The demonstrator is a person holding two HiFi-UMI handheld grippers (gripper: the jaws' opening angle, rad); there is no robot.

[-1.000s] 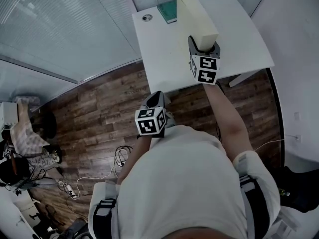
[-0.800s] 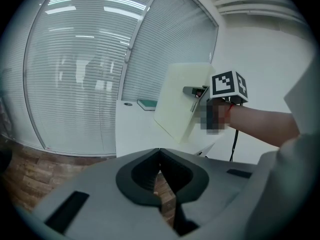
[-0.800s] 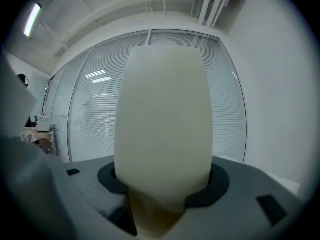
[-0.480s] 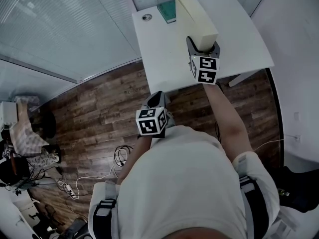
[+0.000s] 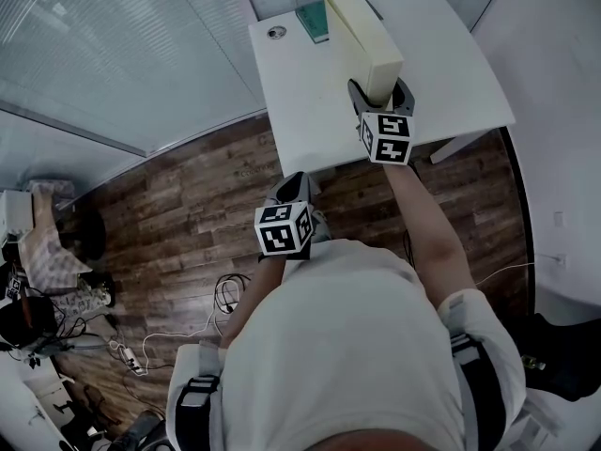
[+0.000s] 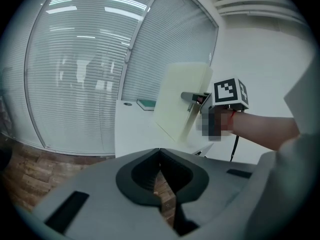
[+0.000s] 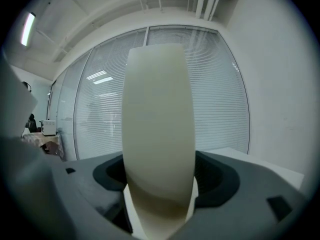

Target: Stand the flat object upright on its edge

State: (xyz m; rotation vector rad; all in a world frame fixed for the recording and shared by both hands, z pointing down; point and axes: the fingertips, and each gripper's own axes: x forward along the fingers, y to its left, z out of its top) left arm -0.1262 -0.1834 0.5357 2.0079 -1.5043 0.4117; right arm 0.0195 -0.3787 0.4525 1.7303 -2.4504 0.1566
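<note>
One cream slab (image 5: 362, 31) was seen stood on its edge on the one white table (image 5: 300, 92), its length running from close to the near edge toward the far edge. Two grippers were counted. The right gripper (image 5: 380, 92) was placed at the slab's near end. Its jaws had just been opening and were set wide, with the slab between them and a thin gap on each side, so no grip was shown. The left gripper (image 6: 160, 151) was held off the table's near edge, above the wood floor (image 5: 188, 214), its jaws brought together on nothing. One green flat thing (image 5: 315, 19) was seen at the far edge, and one small round thing (image 5: 276, 33) near the far left corner.
</note>
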